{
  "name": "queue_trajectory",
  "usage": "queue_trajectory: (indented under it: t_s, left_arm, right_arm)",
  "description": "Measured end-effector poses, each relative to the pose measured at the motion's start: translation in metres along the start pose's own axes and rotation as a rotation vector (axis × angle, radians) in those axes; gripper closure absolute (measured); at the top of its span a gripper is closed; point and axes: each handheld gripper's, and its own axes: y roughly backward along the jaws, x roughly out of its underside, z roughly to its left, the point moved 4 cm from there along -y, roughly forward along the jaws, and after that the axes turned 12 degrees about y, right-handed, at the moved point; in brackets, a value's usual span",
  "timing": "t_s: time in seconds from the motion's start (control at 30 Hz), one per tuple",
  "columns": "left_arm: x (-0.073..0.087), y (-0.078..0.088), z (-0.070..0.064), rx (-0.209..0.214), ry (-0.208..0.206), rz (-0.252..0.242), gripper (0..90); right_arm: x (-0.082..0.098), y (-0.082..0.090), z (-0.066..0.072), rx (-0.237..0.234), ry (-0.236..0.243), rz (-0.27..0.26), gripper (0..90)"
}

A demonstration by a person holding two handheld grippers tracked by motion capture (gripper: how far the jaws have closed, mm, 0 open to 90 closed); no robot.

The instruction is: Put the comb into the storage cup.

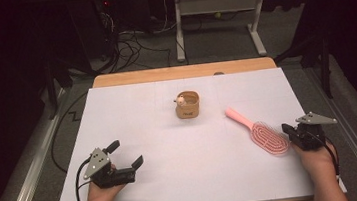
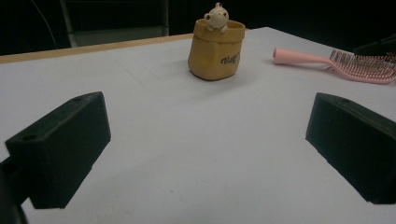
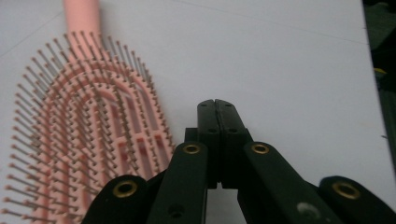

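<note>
A pink hairbrush (image 1: pixel 263 133) lies bristles up on the white table top (image 1: pixel 193 159), handle pointing up-left. My right gripper (image 1: pixel 287 130) rests just right of the brush head, jaws pressed together with nothing between them; in the right gripper view the shut jaws (image 3: pixel 216 109) sit beside the bristles (image 3: pixel 88 130). My left gripper (image 1: pixel 126 154) sits at the front left, jaws wide apart and empty. Its view looks across bare table to a tan pouch (image 2: pixel 216 50) with a small bear figure (image 2: pixel 217 17) on its rim, and the brush (image 2: pixel 345 64) far right.
The tan pouch (image 1: pixel 188 105) stands near the table's middle, toward the back. A wooden edge (image 1: pixel 183 72) runs along the far side. Beyond it, a floor with cables (image 1: pixel 130 45) and a white desk frame (image 1: pixel 218 21). Dark surroundings on both sides.
</note>
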Motion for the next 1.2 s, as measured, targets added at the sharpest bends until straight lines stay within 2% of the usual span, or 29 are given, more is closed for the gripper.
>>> queue_trajectory:
  t_s: [0.03,0.17,0.2,0.47,0.63,0.67,0.83,0.9,0.97,1.0,1.13,1.2]
  left_arm:
    - [0.0,0.0,0.0,0.0,-0.001,-0.002,0.6]
    - [0.0,0.002,0.0,0.0,-0.001,-0.005,0.6]
    - [0.0,0.003,0.0,0.002,0.003,-0.009,0.6]
    - [-0.001,0.003,0.001,0.003,0.012,-0.012,0.6]
    - [-0.002,0.006,0.001,0.002,0.014,-0.021,0.6]
    - [-0.003,0.007,0.001,0.002,0.016,-0.025,0.6]
    - [-0.003,0.007,0.001,0.003,0.011,-0.024,0.6]
    - [-0.002,0.007,0.001,0.004,0.014,-0.021,0.6]
    - [-0.002,0.007,0.001,0.003,0.012,-0.021,0.6]
    - [-0.002,0.007,0.0,0.003,0.012,-0.022,0.6]
    - [-0.002,0.007,0.0,0.004,0.012,-0.021,0.6]
    - [-0.002,0.006,0.0,0.003,0.013,-0.021,0.6]
  right_arm:
    - [0.0,0.0,0.002,-0.03,0.006,-0.001,90.0]
    - [0.001,0.001,0.006,-0.058,0.029,0.003,90.0]
    - [0.002,0.002,0.007,-0.078,0.037,-0.001,90.0]
    - [0.006,0.01,0.016,-0.123,0.057,0.004,90.0]
    - [0.008,0.019,0.029,-0.168,0.086,0.013,90.0]
    - [0.008,0.021,0.036,-0.186,0.104,0.02,90.0]
    - [0.006,0.024,0.046,-0.215,0.13,0.033,90.0]
    - [0.005,0.027,0.055,-0.245,0.147,0.033,90.0]
    - [0.005,0.028,0.057,-0.249,0.151,0.035,90.0]
    - [0.006,0.029,0.063,-0.275,0.158,0.035,90.0]
    - [0.005,0.032,0.073,-0.304,0.181,0.039,90.0]
    - [0.005,0.033,0.076,-0.297,0.199,0.049,90.0]
